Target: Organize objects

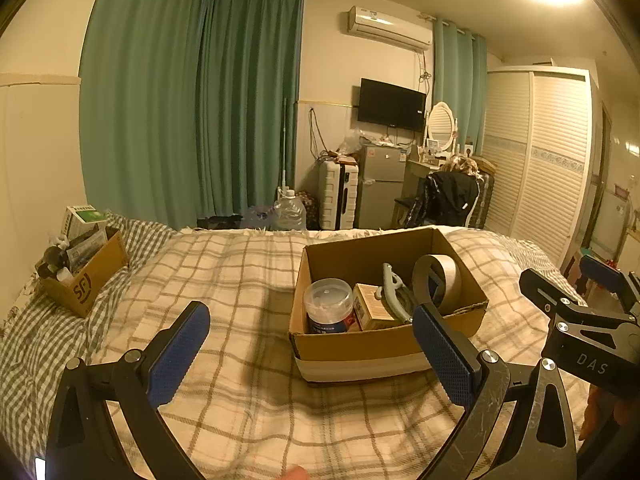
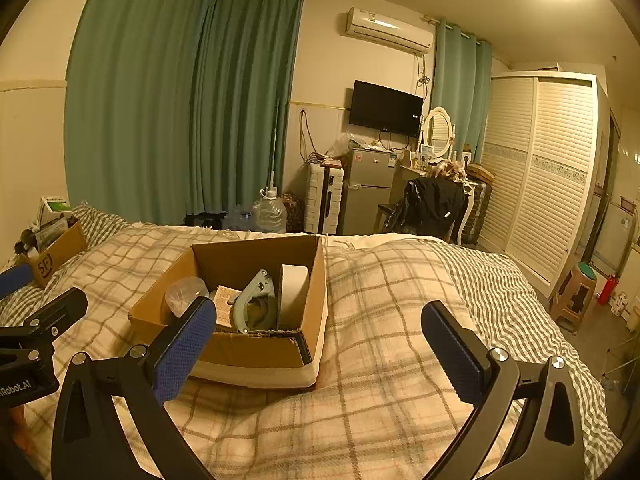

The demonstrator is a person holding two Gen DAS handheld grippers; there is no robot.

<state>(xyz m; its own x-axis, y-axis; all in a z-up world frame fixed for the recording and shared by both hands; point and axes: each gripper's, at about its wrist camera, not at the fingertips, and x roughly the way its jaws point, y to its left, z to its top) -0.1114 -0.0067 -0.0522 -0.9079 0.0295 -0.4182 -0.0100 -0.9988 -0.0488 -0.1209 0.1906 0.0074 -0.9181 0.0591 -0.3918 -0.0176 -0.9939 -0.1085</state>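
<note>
An open cardboard box [image 1: 372, 346] [image 2: 248, 350] sits on the plaid bed. It holds a clear-lidded jar [image 1: 329, 305] [image 2: 185, 294], a small tan carton [image 1: 374, 307], a grey tape dispenser [image 1: 394, 292] [image 2: 252, 304] and a wide tape roll [image 1: 440, 282] [image 2: 294, 294]. My left gripper [image 1: 312, 350] is open and empty, just in front of the box. My right gripper [image 2: 320, 350] is open and empty, near the box's right front corner.
A second cardboard box [image 1: 86, 280] [image 2: 56, 254] full of items stands at the bed's far left by the wall. Beyond the bed are water bottles [image 1: 289, 212], a suitcase, a small fridge [image 1: 380, 184], a chair and a wardrobe [image 1: 536, 160]. A stool [image 2: 574, 296] stands right of the bed.
</note>
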